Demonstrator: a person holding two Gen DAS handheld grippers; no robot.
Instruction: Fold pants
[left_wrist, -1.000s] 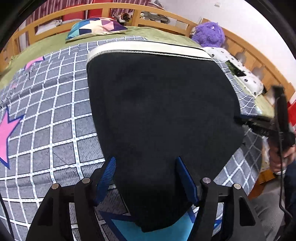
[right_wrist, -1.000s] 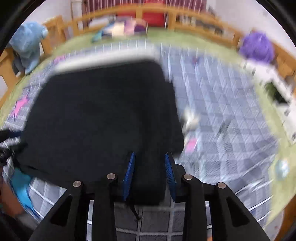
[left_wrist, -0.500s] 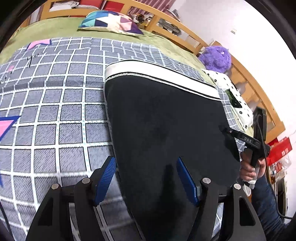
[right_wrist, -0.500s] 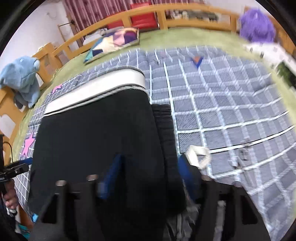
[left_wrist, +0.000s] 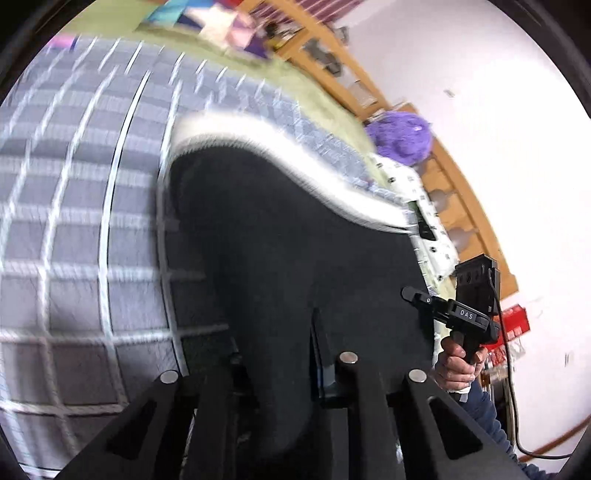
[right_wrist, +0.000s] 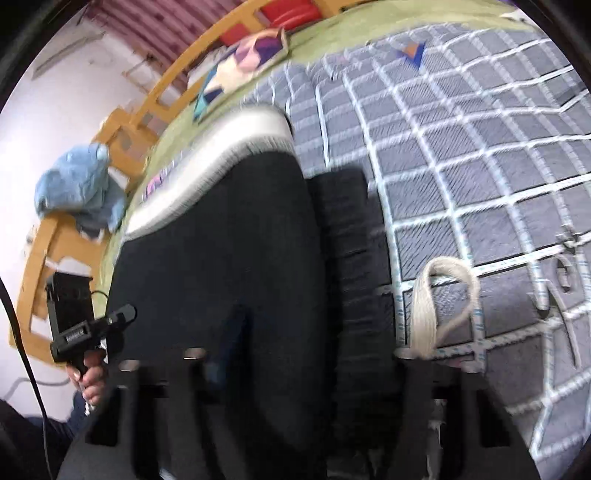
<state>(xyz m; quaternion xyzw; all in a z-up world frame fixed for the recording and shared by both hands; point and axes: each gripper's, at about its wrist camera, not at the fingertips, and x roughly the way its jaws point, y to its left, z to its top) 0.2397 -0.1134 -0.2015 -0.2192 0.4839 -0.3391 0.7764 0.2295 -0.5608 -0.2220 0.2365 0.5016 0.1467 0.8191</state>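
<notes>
The bed takes up nearly everything I see: a grey quilt (left_wrist: 74, 221) checked with white lines, a green sheet beyond it and a wooden bed frame (left_wrist: 461, 206) round the far side.

The black pants (left_wrist: 295, 240) lie flat on the quilt, running from my tongs at the near edge out to the middle of the bed. Their white waistband (left_wrist: 295, 162) is at the far end. Along their right side lies a narrower ribbed black strip (right_wrist: 347, 240), touching the main panel.

My left gripper (left_wrist: 277, 332) is at the near left part of the pants. Its jaws are closing, and black cloth fills the narrow gap between them, so it is pinching the fabric. The picture is smeared there.

My right gripper (right_wrist: 306, 321) is at the near right part. Its jaws are closing too, with the pants and the ribbed strip between them, but the fingers stand wide apart and I see no pad pressing on cloth. My right hand (left_wrist: 458, 365) shows on its handle, just off the right edge of the pants.

A patterned pillow (right_wrist: 243, 62) sits on the sheet at the far side. A blue plush toy (right_wrist: 77, 188) hangs on the frame at far left, and a purple plush toy (left_wrist: 402, 138) is at far right.

A cream cord loop (right_wrist: 443, 295) lies on the quilt just right of the ribbed strip.
</notes>
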